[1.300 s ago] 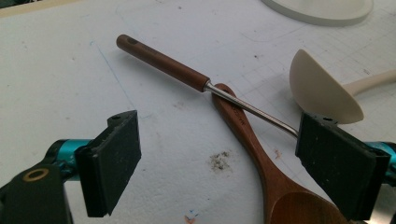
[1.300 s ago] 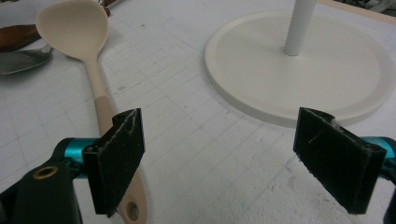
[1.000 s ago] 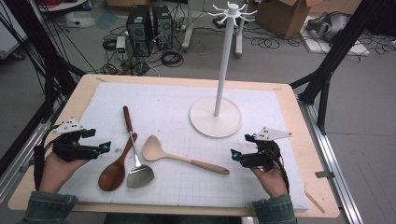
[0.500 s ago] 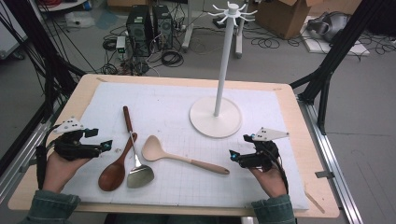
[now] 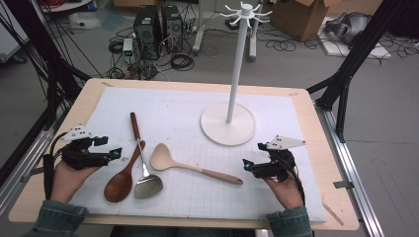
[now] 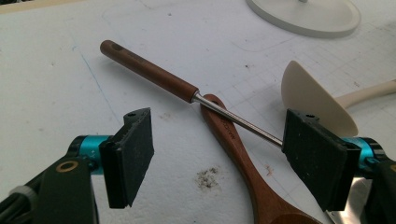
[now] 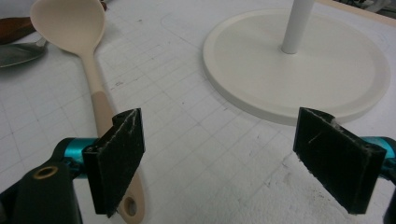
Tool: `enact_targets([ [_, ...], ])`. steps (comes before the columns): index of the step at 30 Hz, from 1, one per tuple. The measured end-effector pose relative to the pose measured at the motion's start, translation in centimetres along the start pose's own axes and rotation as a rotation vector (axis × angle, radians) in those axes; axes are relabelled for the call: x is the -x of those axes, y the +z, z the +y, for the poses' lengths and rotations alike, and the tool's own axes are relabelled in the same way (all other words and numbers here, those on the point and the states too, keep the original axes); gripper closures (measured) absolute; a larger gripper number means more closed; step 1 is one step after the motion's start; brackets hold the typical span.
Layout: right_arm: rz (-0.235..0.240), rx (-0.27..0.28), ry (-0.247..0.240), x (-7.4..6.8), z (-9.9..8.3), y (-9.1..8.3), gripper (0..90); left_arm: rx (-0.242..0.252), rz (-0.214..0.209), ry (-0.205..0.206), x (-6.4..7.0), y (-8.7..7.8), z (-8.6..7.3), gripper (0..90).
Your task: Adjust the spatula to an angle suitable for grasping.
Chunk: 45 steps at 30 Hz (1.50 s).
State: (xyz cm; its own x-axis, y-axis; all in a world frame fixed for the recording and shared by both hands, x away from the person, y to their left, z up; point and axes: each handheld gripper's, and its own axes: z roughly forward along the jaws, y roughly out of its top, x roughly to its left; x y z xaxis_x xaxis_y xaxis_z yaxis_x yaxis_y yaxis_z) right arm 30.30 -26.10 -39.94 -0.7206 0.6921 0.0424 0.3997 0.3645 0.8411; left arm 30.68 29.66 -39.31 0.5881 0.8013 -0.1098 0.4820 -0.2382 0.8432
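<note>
High view: left gripper and right gripper rest open-jawed

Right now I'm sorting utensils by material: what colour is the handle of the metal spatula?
Dark reddish-brown wood on the metal spatula, clearest in the left gripper view.

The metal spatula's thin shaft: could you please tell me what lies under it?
The metal spatula crosses over the wooden spoon; its shaft rests on the spoon's handle. The strip of handle right beneath the shaft is covered, as is the mat beneath both.
</note>
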Motion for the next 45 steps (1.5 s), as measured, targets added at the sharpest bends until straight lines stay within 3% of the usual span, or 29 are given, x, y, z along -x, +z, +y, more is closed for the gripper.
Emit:
enact_targets([
  [14,-0.014,-0.007,0.022,0.5,-0.4,0.0,15.7,-0.007,-0.017,-0.008,0.3,2.7,1.2,30.9],
  [20,-0.013,-0.004,0.016,0.4,-0.4,-0.1,15.7,-0.024,-0.014,-0.002,0.3,3.3,1.7,32.3],
  [37,-0.007,-0.023,0.003,-0.1,-0.3,0.6,15.7,-0.053,0.012,-0.037,-0.8,4.7,1.4,36.3],
  [45,0.03,-0.022,-0.008,-1.2,0.4,1.3,17.0,-0.061,-0.001,-0.021,-0.8,4.6,1.4,36.5],
])
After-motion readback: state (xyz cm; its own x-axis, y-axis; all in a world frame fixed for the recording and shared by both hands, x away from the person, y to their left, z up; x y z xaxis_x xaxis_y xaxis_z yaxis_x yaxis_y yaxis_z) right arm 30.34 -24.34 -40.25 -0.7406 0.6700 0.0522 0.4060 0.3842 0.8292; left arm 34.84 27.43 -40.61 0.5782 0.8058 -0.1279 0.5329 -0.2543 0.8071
